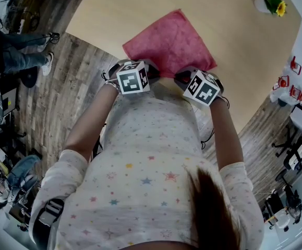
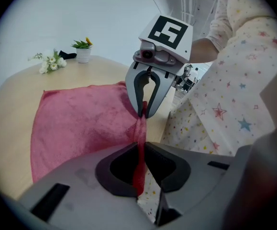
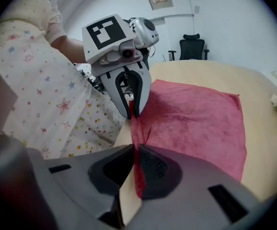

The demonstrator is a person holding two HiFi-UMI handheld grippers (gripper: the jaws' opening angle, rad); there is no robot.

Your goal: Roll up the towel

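Note:
A red towel lies flat on the round wooden table, with its near edge at the table's rim by the person's body. My left gripper is shut on the near edge of the towel, and a strip of red cloth runs between its jaws. My right gripper is shut on the same edge a short way to the right, with cloth pinched between its jaws. Each gripper view shows the other gripper opposite, the right gripper and the left gripper, with the edge bunched up between them.
A white pot with a yellow flower and a sprig of white flowers stand at the table's far side. A seated person's legs are off to the left on the floor. An office chair stands beyond the table.

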